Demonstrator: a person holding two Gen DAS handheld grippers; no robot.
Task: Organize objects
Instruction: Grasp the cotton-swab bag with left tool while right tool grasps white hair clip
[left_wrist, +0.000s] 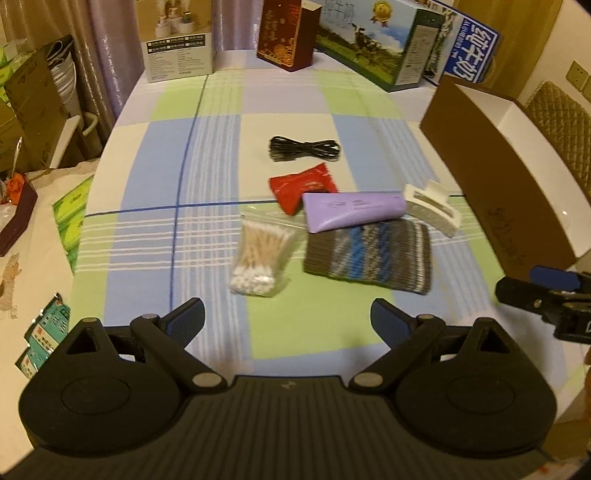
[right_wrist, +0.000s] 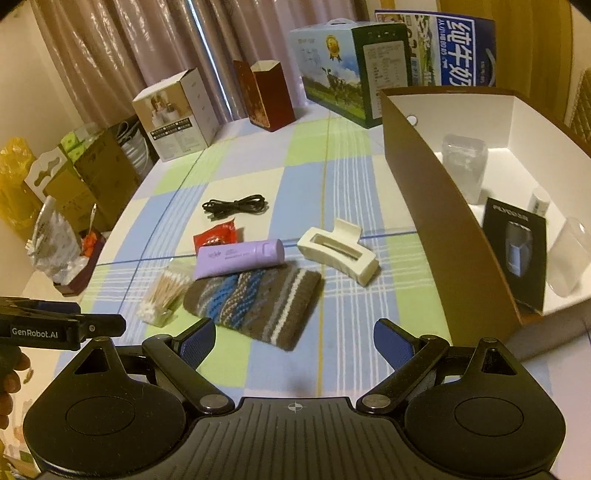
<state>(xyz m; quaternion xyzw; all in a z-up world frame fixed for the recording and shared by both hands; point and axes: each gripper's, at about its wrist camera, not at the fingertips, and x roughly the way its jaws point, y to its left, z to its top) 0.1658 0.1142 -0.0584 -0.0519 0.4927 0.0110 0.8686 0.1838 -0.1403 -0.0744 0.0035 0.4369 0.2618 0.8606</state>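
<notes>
Hovering low over the checked tablecloth (left_wrist: 207, 155), the left gripper (left_wrist: 287, 317) has its blue-padded fingers spread wide with nothing between them. The right gripper (right_wrist: 294, 338) is likewise wide apart and empty, held above the cloth just in front of the knitted pouch (right_wrist: 255, 297).

That striped brown, blue and grey pouch serves as the landmark for the cluster. Touching its far edge lies a lavender tube (right_wrist: 240, 256), which overlaps it slightly. Beyond the tube sits a red snack packet (right_wrist: 216, 238), partly tucked under it, and farther back, apart from the rest, lies a coiled black cable (right_wrist: 236, 205). Just left of the pouch is a clear bag of cotton swabs (right_wrist: 162, 295), white tips toward the camera. To the pouch's far right rests a cream hair claw clip (right_wrist: 338, 251), close to the tube's cap.

Well to the right of the pouch stands an open brown box with a white interior (right_wrist: 436, 206). Inside it lie a black shaver package (right_wrist: 517, 251) and some clear plastic items, too blurred to name.
</notes>
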